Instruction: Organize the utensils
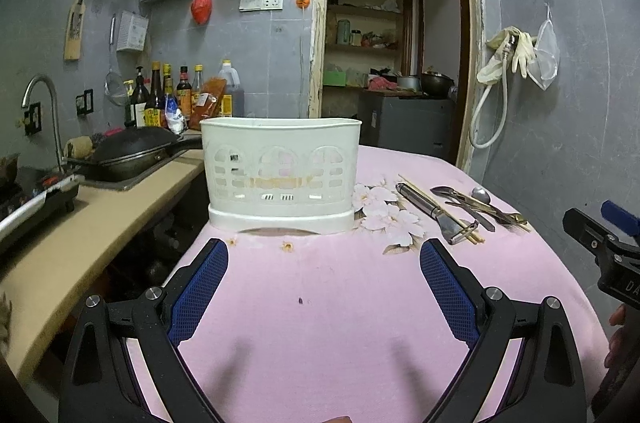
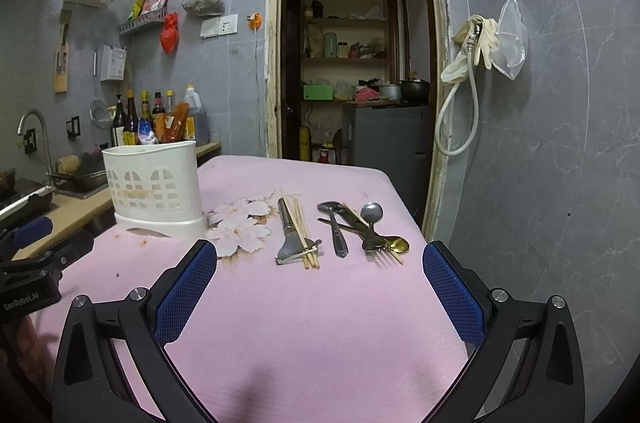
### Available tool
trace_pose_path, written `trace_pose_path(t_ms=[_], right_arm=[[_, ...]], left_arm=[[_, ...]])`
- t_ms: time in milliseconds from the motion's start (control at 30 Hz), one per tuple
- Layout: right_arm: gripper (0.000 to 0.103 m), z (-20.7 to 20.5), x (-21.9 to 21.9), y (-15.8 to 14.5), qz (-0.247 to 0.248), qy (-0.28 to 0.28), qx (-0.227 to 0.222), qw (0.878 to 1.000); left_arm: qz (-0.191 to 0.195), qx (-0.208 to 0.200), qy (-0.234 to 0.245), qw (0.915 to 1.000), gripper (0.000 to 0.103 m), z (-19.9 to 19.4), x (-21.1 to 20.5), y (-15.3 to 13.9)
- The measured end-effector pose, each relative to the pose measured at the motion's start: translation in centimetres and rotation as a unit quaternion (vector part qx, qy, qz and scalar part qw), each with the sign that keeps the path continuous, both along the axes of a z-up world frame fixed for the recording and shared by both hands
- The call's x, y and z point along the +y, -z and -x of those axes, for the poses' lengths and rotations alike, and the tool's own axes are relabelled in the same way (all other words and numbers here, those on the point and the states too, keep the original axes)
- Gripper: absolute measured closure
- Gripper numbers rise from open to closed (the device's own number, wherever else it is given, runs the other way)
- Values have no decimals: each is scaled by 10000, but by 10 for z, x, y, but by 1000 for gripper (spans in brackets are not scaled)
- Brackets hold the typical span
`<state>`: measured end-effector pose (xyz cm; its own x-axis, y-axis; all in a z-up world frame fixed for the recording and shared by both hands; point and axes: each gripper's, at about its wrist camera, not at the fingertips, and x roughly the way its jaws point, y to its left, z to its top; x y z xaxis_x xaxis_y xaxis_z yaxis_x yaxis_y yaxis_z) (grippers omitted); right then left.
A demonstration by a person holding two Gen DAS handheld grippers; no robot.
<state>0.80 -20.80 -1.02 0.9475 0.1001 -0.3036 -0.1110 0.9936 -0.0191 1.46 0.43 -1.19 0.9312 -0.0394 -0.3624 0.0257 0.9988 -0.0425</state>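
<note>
**Utensils laid out beside the white caddy, both claws wide and empty**

Utensils lie loose on the pink floral tablecloth [image 2: 320, 323], to the right of the white slotted caddy [image 2: 154, 179], which stands upright at the cloth's left edge, about ten o'clock from the right gripper [image 2: 320, 263].

Going left to right in the right wrist view: nearest the caddy, past the printed blossoms, a steel peeler [image 2: 289, 235] lies with its blade toward the camera, and a pair of wooden chopsticks [image 2: 303, 237] lies along its right side, touching it. Next, a dark-handled spoon [image 2: 335, 225] lies near twelve o'clock. Just right of it sits a crossed pile: a steel spoon [image 2: 371, 219], a gold spoon [image 2: 398, 245] and a fork [image 2: 384, 255], overlapping one another.

In the left wrist view the caddy [image 1: 280, 171] stands dead ahead at twelve o'clock, and the peeler [image 1: 434, 213] and the cutlery pile lie toward two o'clock.

Left gripper [image 1: 324, 255]: fingers spread wide over bare cloth, nothing between the blue pads [image 1: 196, 297]. Right gripper: likewise spread wide, gripping nothing, well short of the utensils.

A kitchen counter [image 1: 104, 219] with a wok [image 1: 132, 151] runs along the left.
</note>
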Motion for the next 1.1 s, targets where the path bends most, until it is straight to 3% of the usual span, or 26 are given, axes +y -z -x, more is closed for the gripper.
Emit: trace_pose_path(t_ms=[333,500,667,733,900,1033,1100], right_arm=[[0,-30,-21,-26,699,184,-216,9972],[0,-71,-49,-36,700,55,131,9974],[0,-125,-71,-31,774,26,765,9941],[0,-143,-77,-27,755,-121,930,9927],[2,-190,-86,-14,785,-363,1427,9860],[21,-221,-91,-1,879,-472,1830,9780],[23,-238,-94,7,889,-529,2051,9733]], left_arm=[[-387,227,763,9961,9,-57,-36,-29],[-250,715,1189,9900,9,-103,-60,-30],[-31,1174,1507,9816,10,-148,-81,-27],[7,1271,1599,9789,16,-166,-87,-25],[58,1608,1690,9724,47,-211,-97,-17],[264,1965,1727,9648,65,-244,-98,-5],[404,2150,1720,9605,69,-260,-95,0]])
